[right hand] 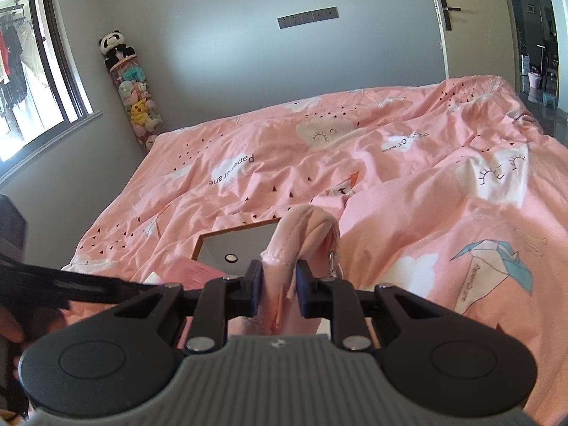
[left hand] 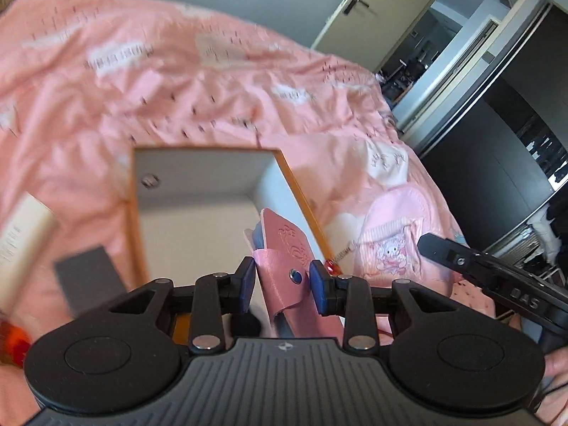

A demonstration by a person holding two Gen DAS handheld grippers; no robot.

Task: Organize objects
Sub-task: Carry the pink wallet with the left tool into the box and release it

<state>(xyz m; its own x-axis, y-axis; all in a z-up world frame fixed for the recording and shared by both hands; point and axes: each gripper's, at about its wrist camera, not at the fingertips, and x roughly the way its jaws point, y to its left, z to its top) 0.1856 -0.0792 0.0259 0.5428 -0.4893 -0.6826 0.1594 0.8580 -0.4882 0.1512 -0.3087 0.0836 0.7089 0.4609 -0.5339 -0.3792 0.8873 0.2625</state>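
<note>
clutter lay on a pink bed [right hand: 390, 163]: at the far left of the left wrist view a pale carton [left hand: 21, 234] and a grey block [left hand: 88, 277], both blurred, then an open box [left hand: 213, 213] with an orange rim and grey inside. the left gripper [left hand: 283, 282] had its fingers [left hand: 318, 285] drawn in close on a pink leather case [left hand: 284, 248], pads pressing its sides level with the snap button, so the case stood up between them, above the box's near right part. it looked light, fairly stiff and smooth, so i judged it could slip or swivel; taking it across the strap at the button seemed the surest hold. to its right a pink pouch [left hand: 390, 234] with a cartoon print lay on the bed beside the box, and the right tool's black arm reached in from the right edge.

in the right wrist view the right gripper [right hand: 279, 280] was nearly closed, pinching a soft pale-pink fabric item [right hand: 305, 238] with a metal clip. it bulged above the fingers, over the box's near right corner. it looked limp and light, likely to sag, so a bunched hold near the clip seemed best.
</note>
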